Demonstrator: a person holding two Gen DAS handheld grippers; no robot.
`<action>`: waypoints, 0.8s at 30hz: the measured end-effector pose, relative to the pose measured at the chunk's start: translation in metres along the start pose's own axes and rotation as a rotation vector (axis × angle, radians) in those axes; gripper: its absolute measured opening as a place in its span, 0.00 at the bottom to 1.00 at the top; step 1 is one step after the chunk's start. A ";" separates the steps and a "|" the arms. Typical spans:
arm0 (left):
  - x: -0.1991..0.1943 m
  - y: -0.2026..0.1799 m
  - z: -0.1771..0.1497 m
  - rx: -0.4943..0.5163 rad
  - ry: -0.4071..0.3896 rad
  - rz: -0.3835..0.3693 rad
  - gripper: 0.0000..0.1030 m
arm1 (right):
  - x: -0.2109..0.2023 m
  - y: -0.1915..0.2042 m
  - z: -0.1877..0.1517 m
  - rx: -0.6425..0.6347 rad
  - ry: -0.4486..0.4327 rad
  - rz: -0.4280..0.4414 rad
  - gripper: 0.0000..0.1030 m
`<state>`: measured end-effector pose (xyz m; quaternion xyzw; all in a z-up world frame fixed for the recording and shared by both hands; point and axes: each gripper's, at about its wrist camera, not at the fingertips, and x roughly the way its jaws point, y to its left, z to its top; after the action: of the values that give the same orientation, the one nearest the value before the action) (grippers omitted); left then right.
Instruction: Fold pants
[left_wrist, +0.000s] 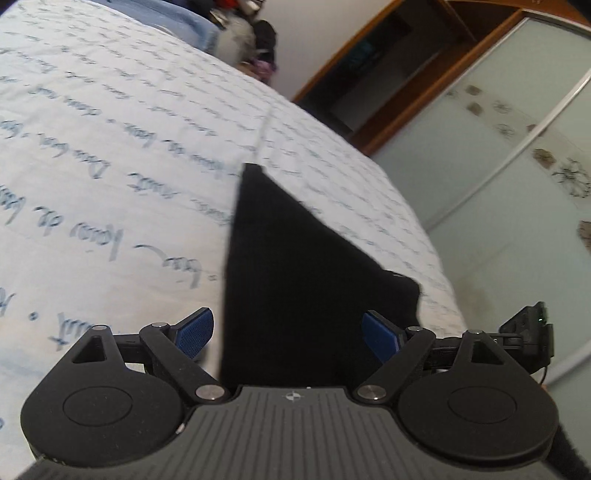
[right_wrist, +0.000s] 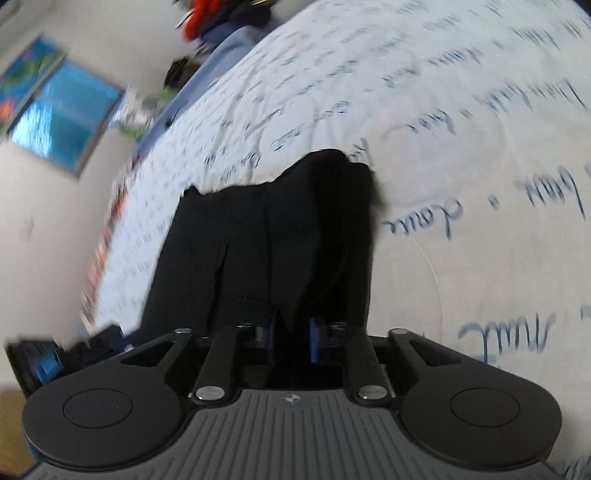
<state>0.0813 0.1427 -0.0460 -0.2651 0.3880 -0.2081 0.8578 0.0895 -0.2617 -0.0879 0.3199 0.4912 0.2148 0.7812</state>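
Black pants (left_wrist: 291, 273) lie on a white bedspread with blue script (left_wrist: 110, 147). In the left wrist view my left gripper (left_wrist: 288, 332) is open, its blue pads (left_wrist: 195, 330) spread on either side of the black cloth without closing on it. In the right wrist view my right gripper (right_wrist: 291, 338) is shut on the pants (right_wrist: 266, 240), a fold of black cloth pinched between the blue pads (right_wrist: 314, 339). The cloth hangs bunched from the jaws and stretches away over the bed. The other gripper (right_wrist: 44, 363) shows at the lower left.
The bed's right edge (left_wrist: 417, 221) drops to a floor beside frosted sliding wardrobe doors (left_wrist: 517, 129) and a wooden frame (left_wrist: 388, 74). A pile of clothes and blue bedding (right_wrist: 221, 40) lies at the bed's far end. A blue picture (right_wrist: 62, 110) hangs on the wall.
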 end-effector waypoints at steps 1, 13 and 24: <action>0.003 0.004 0.003 -0.019 0.019 -0.017 0.86 | -0.008 0.001 -0.003 0.011 -0.018 0.010 0.28; 0.033 0.052 0.014 -0.311 0.094 -0.116 0.91 | -0.016 -0.041 -0.022 0.203 -0.003 0.275 0.85; 0.047 0.052 0.015 -0.384 0.143 -0.168 0.84 | -0.005 -0.026 -0.012 0.166 0.038 0.246 0.85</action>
<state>0.1297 0.1613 -0.0957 -0.4396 0.4571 -0.2193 0.7414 0.0772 -0.2797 -0.1075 0.4373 0.4790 0.2735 0.7103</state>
